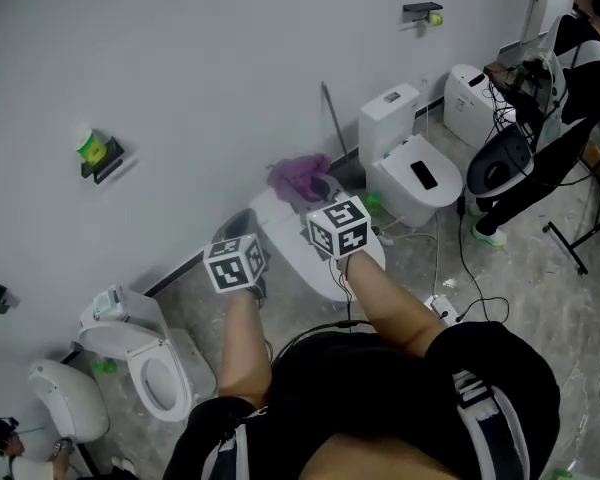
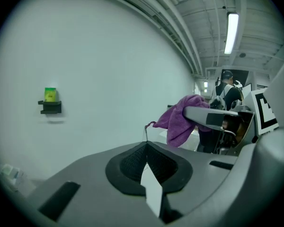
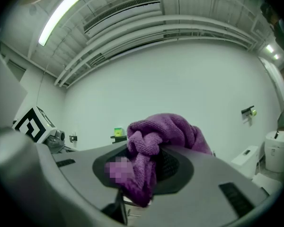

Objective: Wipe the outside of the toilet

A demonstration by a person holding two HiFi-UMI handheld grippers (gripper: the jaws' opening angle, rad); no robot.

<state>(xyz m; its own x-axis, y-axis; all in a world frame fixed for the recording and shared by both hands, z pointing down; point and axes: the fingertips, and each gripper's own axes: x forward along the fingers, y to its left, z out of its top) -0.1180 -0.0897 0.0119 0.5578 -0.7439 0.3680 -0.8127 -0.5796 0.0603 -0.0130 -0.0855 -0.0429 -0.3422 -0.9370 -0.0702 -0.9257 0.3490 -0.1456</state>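
Right now I am holding both tools over the toilet (image 1: 298,255) at the middle of the head view, its white lid lying just below the two marker cubes. The right gripper (image 3: 149,149) is clamping the purple cloth (image 3: 166,129). The fabric is bunching up between the jaws and spilling over their tips, which I judge is the point of the hold, since a loose wad out front gives me a soft face to press on the porcelain.

The left gripper (image 2: 146,144) is sitting with its jaws pressed together on nothing. It is pointing at the bare wall (image 2: 99,65), and the cloth is showing at the right of its view. I take it to be idling beside the working tool, out of the cloth's way.

In the head view the cloth is hovering at the far end of the lid, near where the toilet meets the wall; whether it is touching anything I cannot tell. More toilets (image 1: 416,176) are standing along the wall to the right and at the lower left. To me the wiping is looking barely begun, and the next stroke is calling for bringing the wad down onto the outer shell.
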